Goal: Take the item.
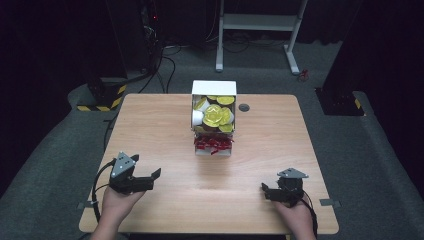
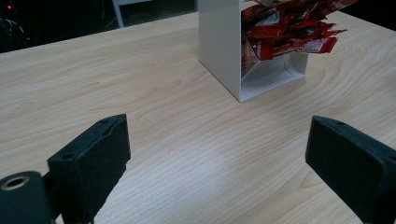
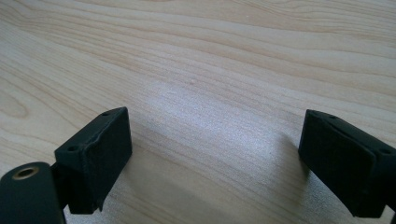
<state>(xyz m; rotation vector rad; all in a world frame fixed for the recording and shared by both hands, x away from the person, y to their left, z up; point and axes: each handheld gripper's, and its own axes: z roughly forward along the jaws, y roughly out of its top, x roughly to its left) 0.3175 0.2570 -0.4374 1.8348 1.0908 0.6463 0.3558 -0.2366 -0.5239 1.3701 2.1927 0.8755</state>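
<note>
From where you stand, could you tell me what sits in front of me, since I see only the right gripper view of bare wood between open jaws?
Observer: A white organiser box stands at the table's middle, away from both grippers.
Operator: What does it hold?
Observer: Yellow-lidded cups in the upper part, red packets in the lower opening.
Operator: And the other gripper?
Observer: The left gripper rests open near the front left edge, aimed toward the box.
Operator: Where is mine?
Observer: The right gripper sits near the front right edge.

no print on the red packets (image 2: 289, 32) is legible.
</note>
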